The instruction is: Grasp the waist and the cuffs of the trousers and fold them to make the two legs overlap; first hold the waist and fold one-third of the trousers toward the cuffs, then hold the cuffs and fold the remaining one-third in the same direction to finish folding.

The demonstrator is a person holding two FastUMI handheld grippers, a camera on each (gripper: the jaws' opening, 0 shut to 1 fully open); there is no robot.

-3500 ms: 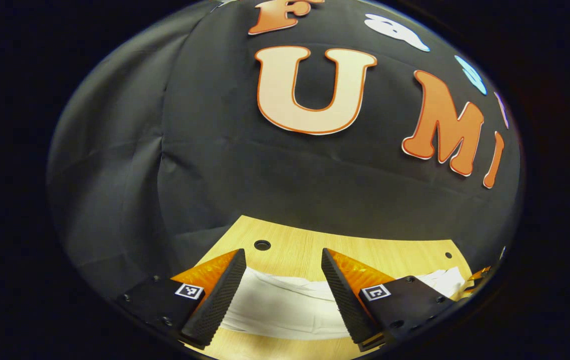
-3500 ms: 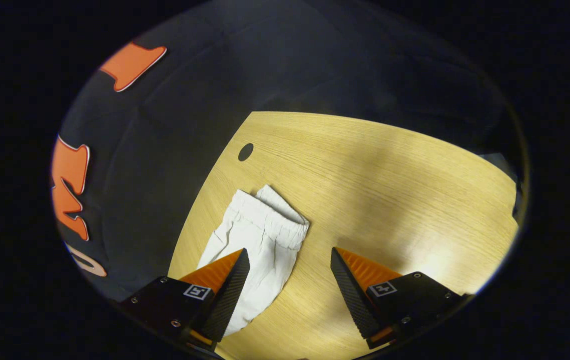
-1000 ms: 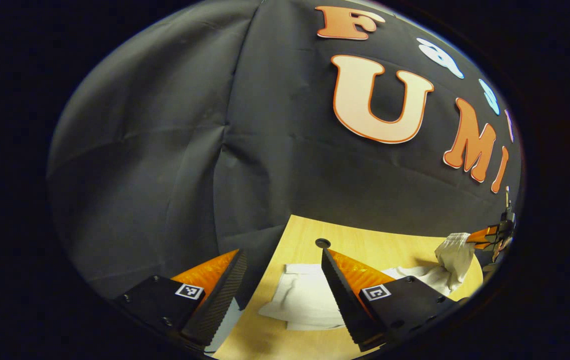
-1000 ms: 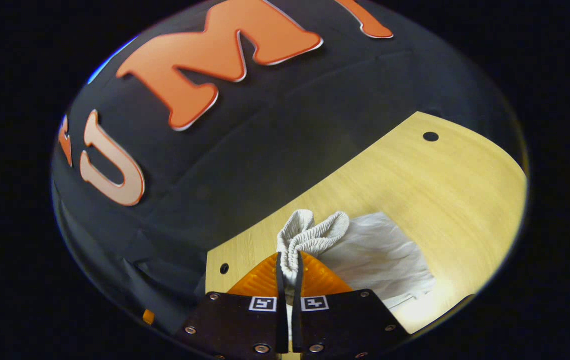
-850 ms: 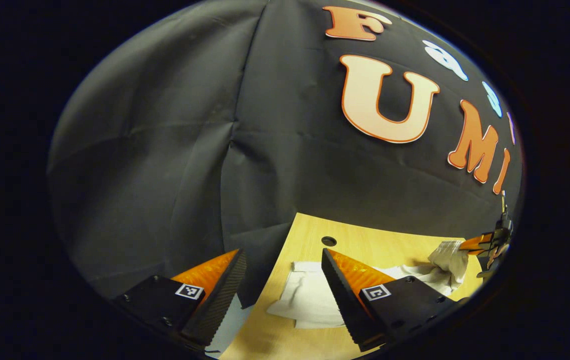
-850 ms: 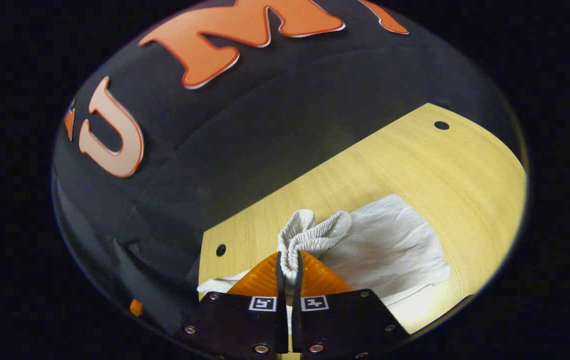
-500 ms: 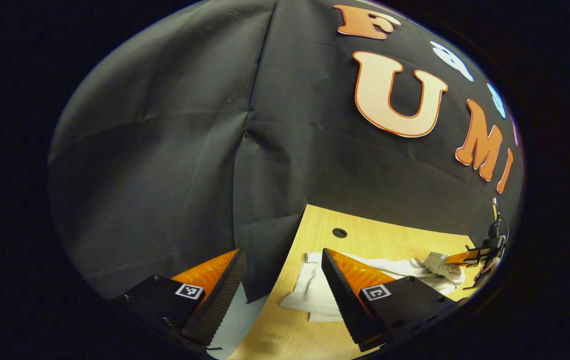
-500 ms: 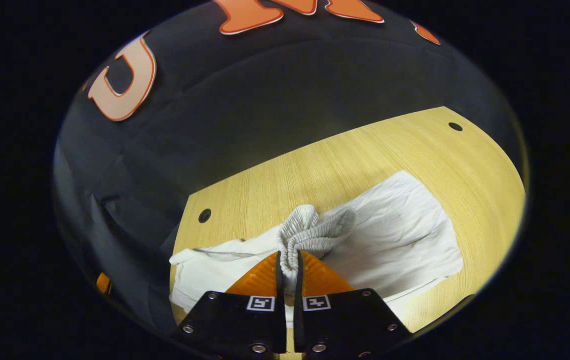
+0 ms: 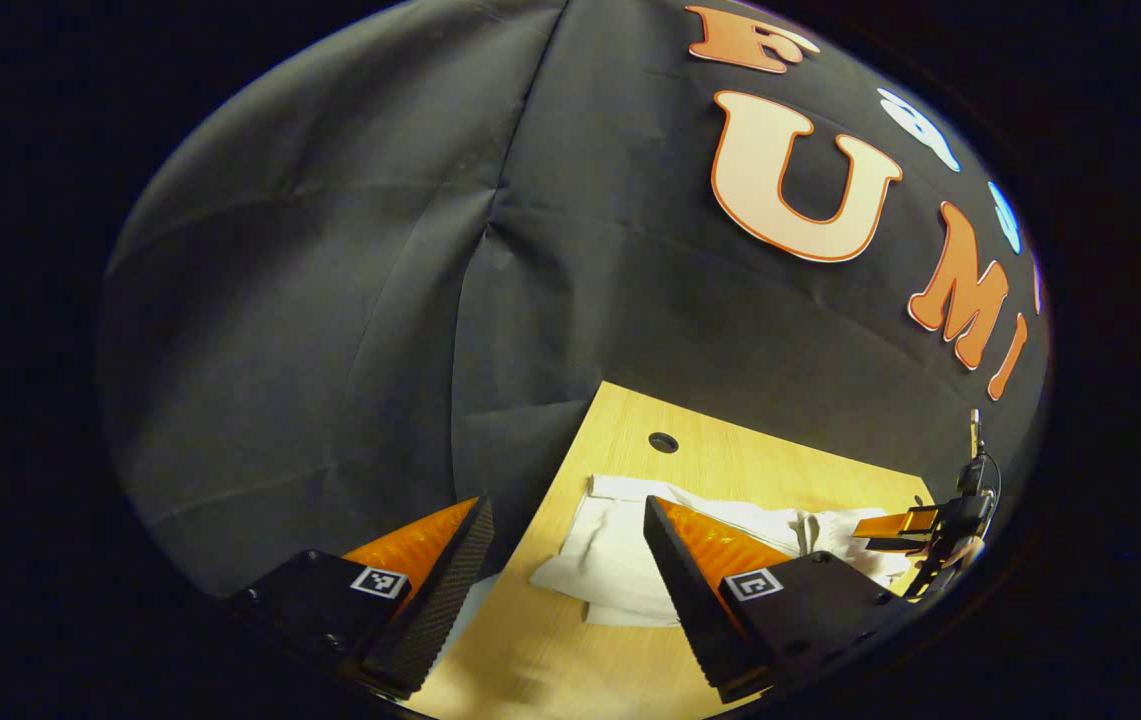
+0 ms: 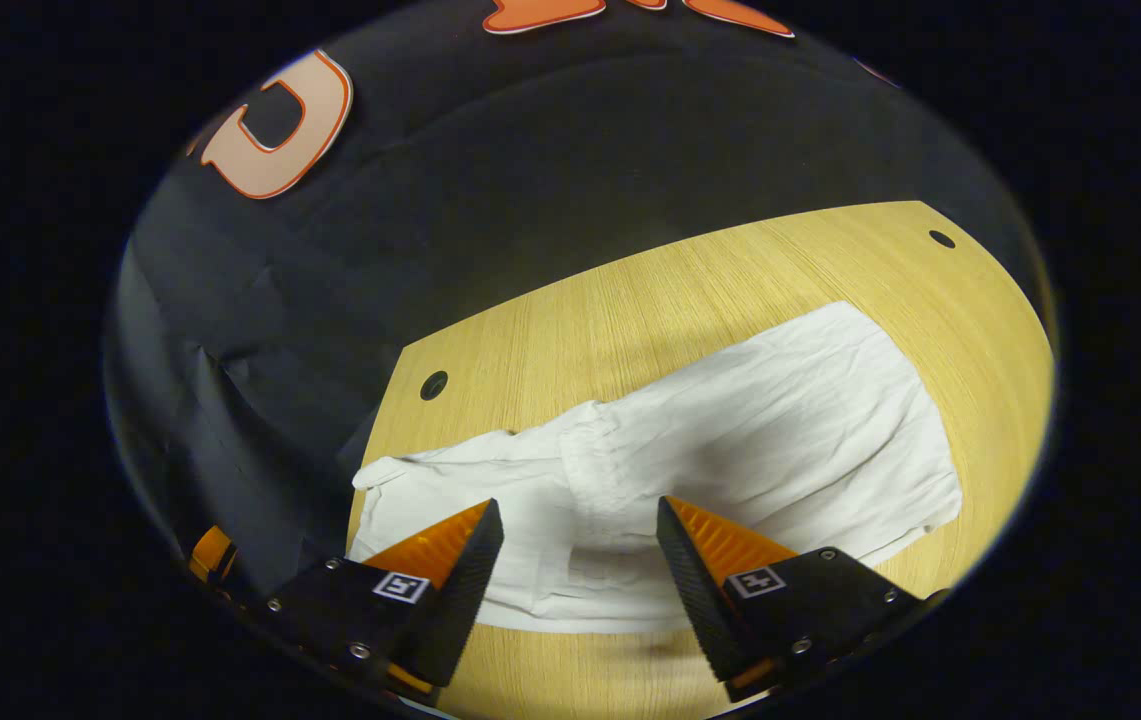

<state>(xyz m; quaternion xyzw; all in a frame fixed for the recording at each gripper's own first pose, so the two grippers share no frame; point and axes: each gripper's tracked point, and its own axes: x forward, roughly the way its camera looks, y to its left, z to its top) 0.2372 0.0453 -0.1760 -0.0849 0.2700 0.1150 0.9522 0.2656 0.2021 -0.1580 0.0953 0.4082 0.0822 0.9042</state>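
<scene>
White trousers point(image 10: 690, 450) lie flat on the pale wooden bench point(image 10: 730, 270), the elastic waist point(image 10: 590, 455) already laid over the middle of the garment. The right claw point(image 10: 578, 560) hovers just above the cloth, jaws wide, holding nothing. The left claw point(image 9: 568, 560) hangs near the bench's edge beside the trousers' end, also wide and empty. Judged from this, the fold of the remaining 1 third comes next: pinch both cuff layers together, lift low, and lay them squarely over the waist.
</scene>
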